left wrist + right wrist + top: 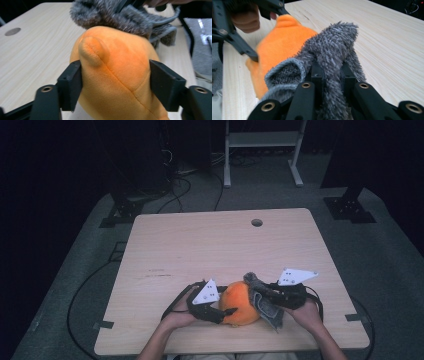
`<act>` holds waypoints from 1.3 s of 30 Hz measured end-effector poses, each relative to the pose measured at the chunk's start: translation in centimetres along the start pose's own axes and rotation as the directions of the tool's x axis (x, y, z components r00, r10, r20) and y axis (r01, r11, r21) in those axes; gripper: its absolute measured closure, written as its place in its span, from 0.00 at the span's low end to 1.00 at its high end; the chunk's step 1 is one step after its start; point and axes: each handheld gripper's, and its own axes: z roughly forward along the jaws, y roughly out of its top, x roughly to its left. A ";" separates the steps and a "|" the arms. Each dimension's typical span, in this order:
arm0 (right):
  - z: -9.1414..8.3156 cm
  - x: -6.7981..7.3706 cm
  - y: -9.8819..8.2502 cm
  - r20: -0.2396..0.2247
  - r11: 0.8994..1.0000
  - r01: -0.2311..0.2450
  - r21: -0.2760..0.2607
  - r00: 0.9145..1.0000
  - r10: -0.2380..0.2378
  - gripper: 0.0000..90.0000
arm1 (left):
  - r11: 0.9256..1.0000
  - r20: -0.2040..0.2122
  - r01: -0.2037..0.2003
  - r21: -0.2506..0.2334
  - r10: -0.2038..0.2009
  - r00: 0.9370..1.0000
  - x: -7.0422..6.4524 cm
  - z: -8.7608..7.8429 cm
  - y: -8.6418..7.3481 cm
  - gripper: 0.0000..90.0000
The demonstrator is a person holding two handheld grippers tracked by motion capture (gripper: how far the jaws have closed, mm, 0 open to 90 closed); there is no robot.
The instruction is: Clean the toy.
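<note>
Now the left tongs (115, 82) clamp the orange plush (117, 75), right tongs (329, 75) (touching it) pinching the grey cloth (332, 50).

The surface (200, 245) is a pale wood top with rounded corners and a round cable hole (256, 222) near its far edge. It stands on grey carpet (395, 265) in a dim room; the far background is nearly black. A white metal frame (262, 150) stands beyond the surface, with black cables (175, 190) on the floor to its left. Black stand feet (349, 209) rest at both far corners, and tape patches (103, 325) mark the carpet.
</note>
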 end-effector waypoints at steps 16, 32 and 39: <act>0.6 0.4 1.1 -0.025 1.000 -0.003 -0.010 1.000 0.002 0.87 | 0.994 -0.023 -0.108 0.027 0.109 0.994 -1.3 0.4 0.4 0.37; 1.2 0.9 1.4 -0.035 1.000 0.001 -0.010 0.999 -0.001 0.87 | 0.995 -0.008 -0.088 0.042 0.088 0.996 -0.8 0.2 -0.2 0.37; -0.4 0.2 0.4 0.007 1.000 -0.018 -0.013 1.000 0.018 0.87 | 0.999 -0.038 -0.008 0.049 0.010 0.999 0.4 0.1 -0.9 0.37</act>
